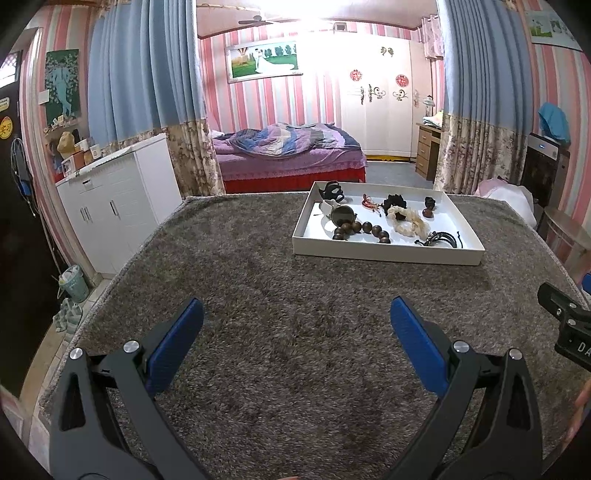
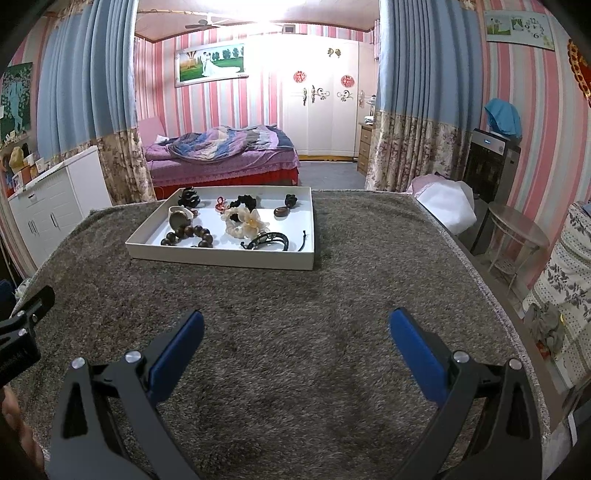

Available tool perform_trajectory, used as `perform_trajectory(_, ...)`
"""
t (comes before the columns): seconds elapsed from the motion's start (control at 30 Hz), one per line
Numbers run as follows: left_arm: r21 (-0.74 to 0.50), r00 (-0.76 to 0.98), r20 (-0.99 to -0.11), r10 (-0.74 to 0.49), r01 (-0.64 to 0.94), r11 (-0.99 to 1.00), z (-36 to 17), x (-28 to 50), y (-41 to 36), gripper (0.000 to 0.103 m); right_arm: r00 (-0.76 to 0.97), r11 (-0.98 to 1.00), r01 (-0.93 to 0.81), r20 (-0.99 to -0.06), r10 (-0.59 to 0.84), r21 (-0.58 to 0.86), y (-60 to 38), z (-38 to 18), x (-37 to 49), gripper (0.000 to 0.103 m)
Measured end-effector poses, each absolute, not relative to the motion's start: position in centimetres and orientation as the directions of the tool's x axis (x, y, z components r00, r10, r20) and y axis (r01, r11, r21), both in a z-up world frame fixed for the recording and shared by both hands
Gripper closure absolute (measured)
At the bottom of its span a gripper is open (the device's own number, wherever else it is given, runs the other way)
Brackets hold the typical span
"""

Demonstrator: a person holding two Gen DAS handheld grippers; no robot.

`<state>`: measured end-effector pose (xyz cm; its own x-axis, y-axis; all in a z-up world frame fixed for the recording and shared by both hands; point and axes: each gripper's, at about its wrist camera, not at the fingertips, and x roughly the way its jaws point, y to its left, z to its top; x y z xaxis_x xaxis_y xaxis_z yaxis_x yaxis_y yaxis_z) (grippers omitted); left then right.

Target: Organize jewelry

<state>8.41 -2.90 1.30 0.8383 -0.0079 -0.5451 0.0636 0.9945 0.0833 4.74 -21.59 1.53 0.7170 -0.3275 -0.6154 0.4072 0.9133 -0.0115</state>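
Meanwhile both the left gripper (image 1: pixel 296 314) and right gripper (image 2: pixel 296 325) gape empty; white tray (image 2: pixel 221 258) holds dark beads (image 2: pixel 188 233).

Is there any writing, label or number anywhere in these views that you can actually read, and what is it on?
"12", "9", "3", "6": clock numerals on the wall poster.
"DA", cut off at the frame edge: label on the right hand-held gripper, seen from the left wrist view.
Yellow round sign on the door: red characters, too blurred to read.
Nothing readable on the tray or the jewelry.
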Motion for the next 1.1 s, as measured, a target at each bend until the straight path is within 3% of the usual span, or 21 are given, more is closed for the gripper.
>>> perform_trajectory(1.1,0.089,0.845,-0.535,-0.007,0.065,0.994,1.58,8.37,-3.01,0.003,0.720,0.911,0.412,-0.611,-0.330,-0.007,-21.53,1.81,4.54,0.002)
